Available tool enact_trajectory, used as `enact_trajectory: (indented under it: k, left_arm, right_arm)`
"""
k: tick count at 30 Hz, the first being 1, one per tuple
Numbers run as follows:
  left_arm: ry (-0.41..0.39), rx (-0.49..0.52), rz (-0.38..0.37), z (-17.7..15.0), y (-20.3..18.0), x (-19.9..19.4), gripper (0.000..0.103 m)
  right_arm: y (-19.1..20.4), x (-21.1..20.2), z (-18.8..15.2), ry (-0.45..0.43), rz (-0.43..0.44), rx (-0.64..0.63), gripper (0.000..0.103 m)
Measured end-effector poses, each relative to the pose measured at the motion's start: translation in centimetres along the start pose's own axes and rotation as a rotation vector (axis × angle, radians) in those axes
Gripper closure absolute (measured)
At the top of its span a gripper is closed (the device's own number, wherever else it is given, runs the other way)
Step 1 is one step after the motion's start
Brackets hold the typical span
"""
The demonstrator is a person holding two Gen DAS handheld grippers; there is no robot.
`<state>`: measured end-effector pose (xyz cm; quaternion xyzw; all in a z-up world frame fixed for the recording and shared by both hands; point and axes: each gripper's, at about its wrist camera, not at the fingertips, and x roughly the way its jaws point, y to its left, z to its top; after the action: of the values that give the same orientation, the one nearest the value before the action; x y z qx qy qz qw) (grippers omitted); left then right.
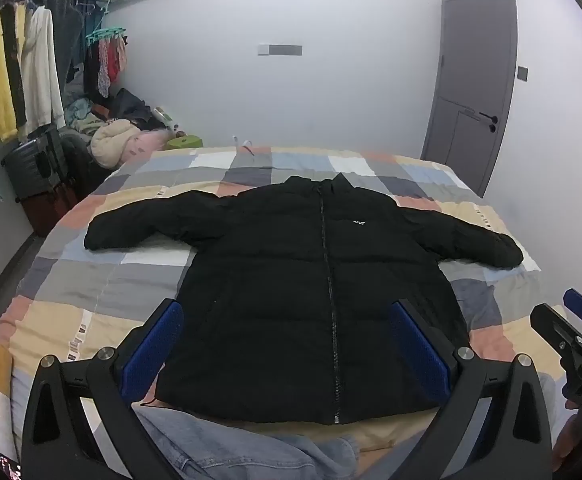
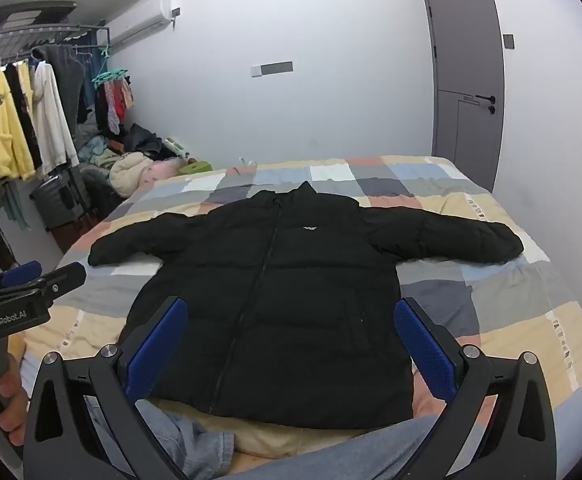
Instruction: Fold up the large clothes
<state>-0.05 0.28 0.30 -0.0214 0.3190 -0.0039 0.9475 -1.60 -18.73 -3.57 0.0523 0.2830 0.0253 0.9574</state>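
A black puffer jacket (image 1: pixel 291 280) lies flat and zipped on the bed, front up, both sleeves spread out to the sides; it also shows in the right wrist view (image 2: pixel 291 280). My left gripper (image 1: pixel 287 344) is open, held above the jacket's hem, touching nothing. My right gripper (image 2: pixel 291 344) is open too, above the hem, empty. The right gripper also shows at the right edge of the left wrist view (image 1: pixel 571 320), and the left gripper at the left edge of the right wrist view (image 2: pixel 35 276).
The bed has a checked quilt (image 1: pixel 111 280). Blue denim (image 1: pixel 231 440) lies at the near edge. A clothes rack (image 1: pixel 19 80) and a suitcase (image 1: pixel 35 168) stand at the left. A grey door (image 1: pixel 475 88) is at the back right.
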Motion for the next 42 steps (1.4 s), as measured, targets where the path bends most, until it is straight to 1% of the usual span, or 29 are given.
enact_trajectory:
  k: [3,6,13,23,42]
  left_arm:
    - [0.001,0.004,-0.001,0.0,0.1,0.0,0.000]
    - [0.003,0.003,-0.001,0.0,0.1,0.0,0.000]
    - [0.002,0.007,-0.003,-0.2,0.1,-0.2,0.000]
    - [0.001,0.006,-0.006,-0.2,0.1,-0.3,0.000]
    - [0.008,-0.001,-0.012,-0.3,-0.1,-0.4,0.000]
  right_arm:
    - [0.7,-0.2,0.0,-0.003,0.004,0.002,0.000]
    - [-0.5,0.0,-0.1,-0.003,0.008,0.004,0.000]
    - [-1.0,-0.8,0.1,0.001,0.012,0.017,0.000]
    - [-0.1,-0.6,-0.2,-0.004,-0.005,0.005,0.000]
    - [-0.6,-0.8,-0.3,-0.010,-0.013,0.014,0.000]
